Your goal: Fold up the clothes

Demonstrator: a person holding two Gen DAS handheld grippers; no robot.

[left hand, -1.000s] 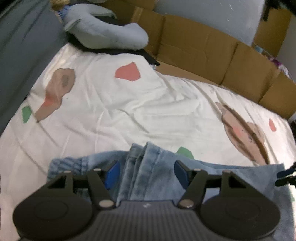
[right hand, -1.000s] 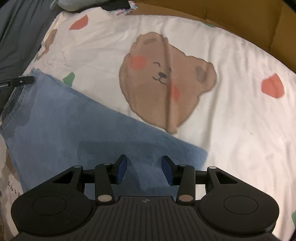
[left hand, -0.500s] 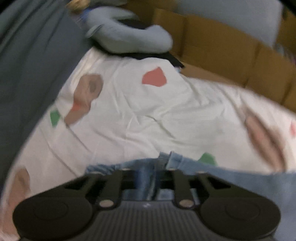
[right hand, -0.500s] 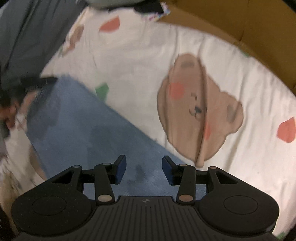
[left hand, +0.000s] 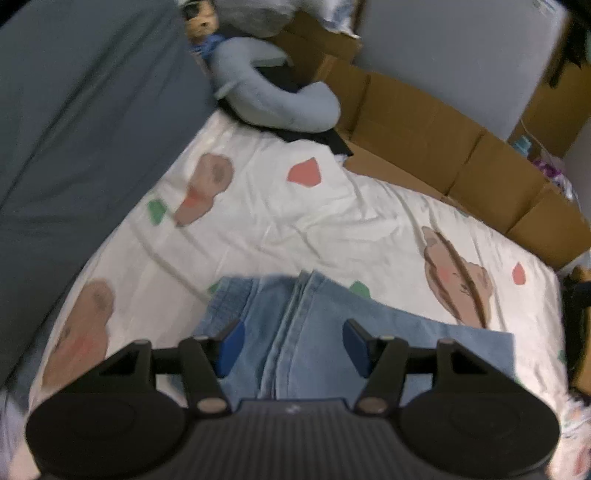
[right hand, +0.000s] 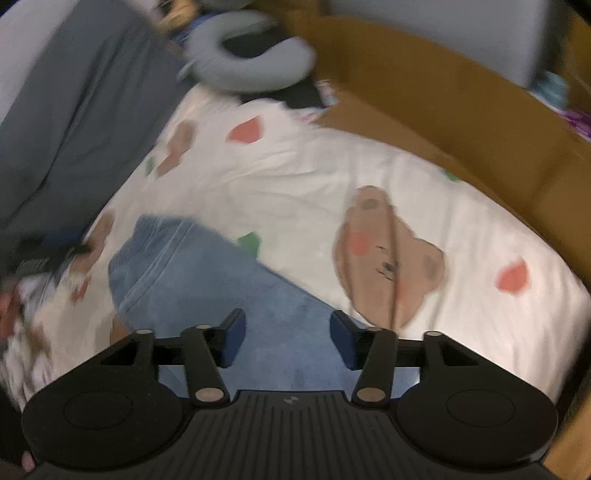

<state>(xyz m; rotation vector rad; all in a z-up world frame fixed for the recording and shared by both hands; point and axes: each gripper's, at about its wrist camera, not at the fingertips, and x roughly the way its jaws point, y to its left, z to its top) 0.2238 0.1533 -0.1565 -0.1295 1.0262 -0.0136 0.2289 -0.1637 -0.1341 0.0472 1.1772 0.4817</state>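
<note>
Folded light-blue jeans (left hand: 306, 332) lie flat on a white bedsheet (left hand: 295, 225) printed with bears and coloured patches. In the left wrist view my left gripper (left hand: 293, 345) hangs above the jeans' folded seam end, its jaws opening, the blue pads apart with nothing pinched between them. In the right wrist view the jeans (right hand: 207, 280) stretch to the left, and my right gripper (right hand: 288, 338) hovers over their near end, jaws also opening and empty. The left gripper (right hand: 40, 254) shows as a dark blur at the left edge.
A dark grey blanket (left hand: 74, 129) covers the bed's left side. A pale blue U-shaped pillow (left hand: 266, 99) lies at the head, next to a soft toy (left hand: 201, 22). Brown cardboard panels (left hand: 443, 147) line the far and right side of the sheet.
Both grippers have lifted away from the jeans, so more of the bed shows. The left pads closed on the denim half a second ago and now stand apart; the right pads have widened.
</note>
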